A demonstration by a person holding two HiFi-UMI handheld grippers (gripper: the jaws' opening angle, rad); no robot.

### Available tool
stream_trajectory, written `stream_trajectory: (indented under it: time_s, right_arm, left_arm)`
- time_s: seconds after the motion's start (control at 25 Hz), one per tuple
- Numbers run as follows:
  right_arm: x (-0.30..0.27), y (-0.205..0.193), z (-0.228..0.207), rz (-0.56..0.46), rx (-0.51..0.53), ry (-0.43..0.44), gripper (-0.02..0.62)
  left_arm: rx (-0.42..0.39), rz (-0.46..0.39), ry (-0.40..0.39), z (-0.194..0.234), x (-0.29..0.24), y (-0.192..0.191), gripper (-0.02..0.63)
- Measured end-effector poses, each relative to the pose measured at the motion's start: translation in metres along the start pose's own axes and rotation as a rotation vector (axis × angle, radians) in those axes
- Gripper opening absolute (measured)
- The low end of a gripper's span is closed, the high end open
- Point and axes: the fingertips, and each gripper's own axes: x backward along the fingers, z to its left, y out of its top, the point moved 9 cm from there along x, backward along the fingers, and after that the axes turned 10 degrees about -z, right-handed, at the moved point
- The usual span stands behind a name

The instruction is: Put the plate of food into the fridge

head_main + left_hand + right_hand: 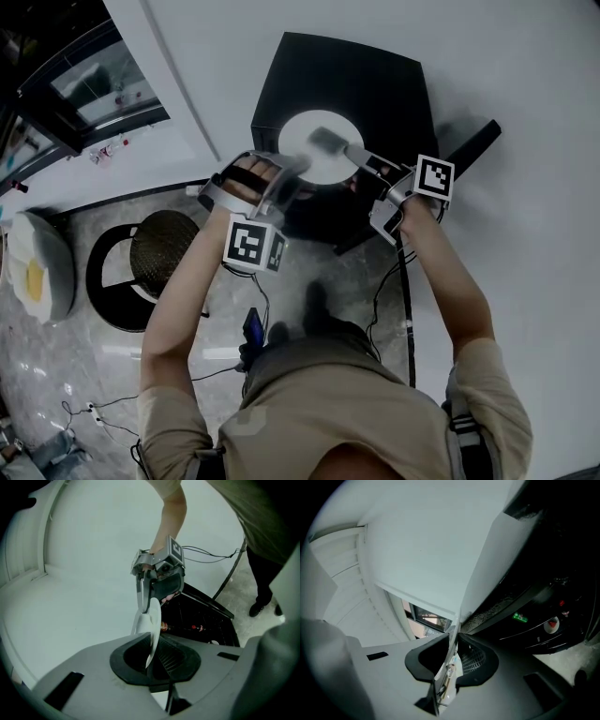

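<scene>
White plate (154, 616) clamped: left gripper (151, 657), right gripper (451, 660).

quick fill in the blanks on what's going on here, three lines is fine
1. The left gripper and the right gripper are both shut on the same white ____.
2. The fridge below it is ____ in colour.
3. The fridge's door stands ____.

Missing words: plate; black; open
</scene>
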Motion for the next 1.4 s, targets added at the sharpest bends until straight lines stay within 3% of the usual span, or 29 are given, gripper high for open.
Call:
stream_trajectory:
  time_s: [0.52,1.0,1.4]
  right_arm:
    - [0.012,-0.03,0.004,-0.051,-0.126,-0.079,0.037]
    - [0.01,-0.026,0.023,-0.036,-0.144,-0.141,0.034]
    - [0.055,-0.091,-0.021,-0.079,-0.196,-0.149,0.032]
  left_arm:
    - [0.065,-0.013,0.034,-0.007,0.023,0.006,0.061]
    - [0.175,-0.017,0.075,0.005,0.029,0.006,0.08]
    - [0.264,-0.013,0.075,-0.071,0.051,0.026,0.103]
